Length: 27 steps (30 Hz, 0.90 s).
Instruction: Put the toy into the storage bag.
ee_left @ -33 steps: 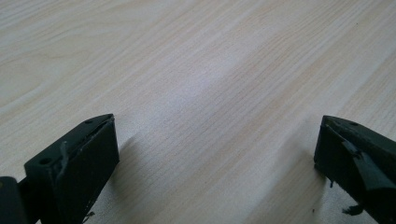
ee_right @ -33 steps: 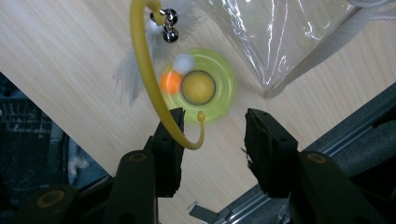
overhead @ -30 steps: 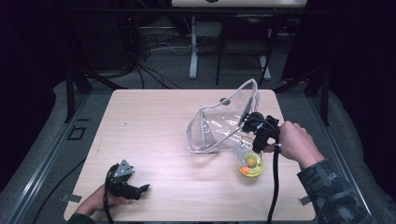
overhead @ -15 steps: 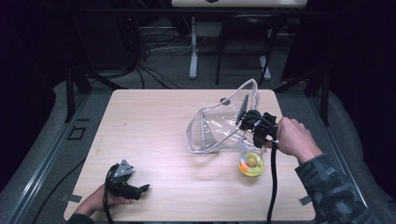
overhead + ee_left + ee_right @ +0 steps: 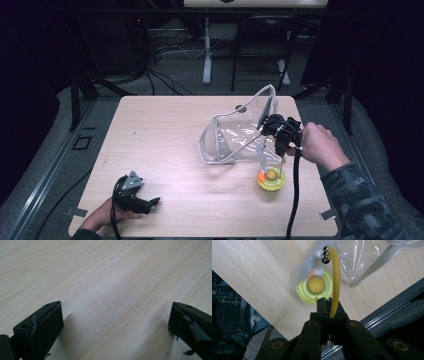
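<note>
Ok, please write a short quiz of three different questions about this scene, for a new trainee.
1. True or false: the right claw is shut on the yellow stalk.
2. What lies beside the yellow toy base? A) clear plastic bag B) a cup
3. Fill in: the left claw is ____ over the bare table.

Key: 1 true; 2 A; 3 open

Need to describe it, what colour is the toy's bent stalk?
Yellow; the stalk shows best in the right gripper view.
</note>
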Each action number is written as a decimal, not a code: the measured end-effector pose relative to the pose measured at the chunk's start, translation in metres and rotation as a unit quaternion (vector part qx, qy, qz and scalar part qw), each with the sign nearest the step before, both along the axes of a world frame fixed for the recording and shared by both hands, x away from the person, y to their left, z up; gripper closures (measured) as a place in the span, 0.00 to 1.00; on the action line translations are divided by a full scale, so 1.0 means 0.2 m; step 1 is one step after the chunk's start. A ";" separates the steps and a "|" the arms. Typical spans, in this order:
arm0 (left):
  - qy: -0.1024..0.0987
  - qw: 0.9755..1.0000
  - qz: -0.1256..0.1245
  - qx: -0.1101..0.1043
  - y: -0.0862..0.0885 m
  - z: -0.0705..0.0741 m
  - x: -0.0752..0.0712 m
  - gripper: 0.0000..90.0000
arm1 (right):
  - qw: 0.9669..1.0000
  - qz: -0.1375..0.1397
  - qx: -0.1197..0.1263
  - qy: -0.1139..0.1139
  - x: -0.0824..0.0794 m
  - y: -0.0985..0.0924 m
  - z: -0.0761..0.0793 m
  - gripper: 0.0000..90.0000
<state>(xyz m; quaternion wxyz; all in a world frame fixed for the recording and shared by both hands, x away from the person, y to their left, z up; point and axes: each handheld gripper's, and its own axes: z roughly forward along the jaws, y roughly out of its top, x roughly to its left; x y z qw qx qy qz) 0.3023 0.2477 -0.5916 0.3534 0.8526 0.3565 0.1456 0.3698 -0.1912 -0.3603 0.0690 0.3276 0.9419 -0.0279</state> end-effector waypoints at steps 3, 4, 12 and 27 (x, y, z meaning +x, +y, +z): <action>0.000 1.000 0.000 0.000 0.00 0.00 0.00 0.00 | 1.000 -0.003 0.002 -0.002 0.00 -0.01 0.02 0.98; 0.000 1.000 0.000 0.000 0.00 0.00 0.00 0.00 | 1.000 -0.003 0.002 -0.002 0.00 -0.02 0.03 0.98; 0.000 1.000 0.000 0.000 0.00 0.00 0.00 0.00 | 1.000 -0.024 0.010 0.002 0.02 -0.09 0.07 0.98; 0.000 1.000 0.000 0.000 0.00 0.00 0.00 0.00 | 0.998 -0.061 0.001 0.002 0.05 -0.23 0.12 0.97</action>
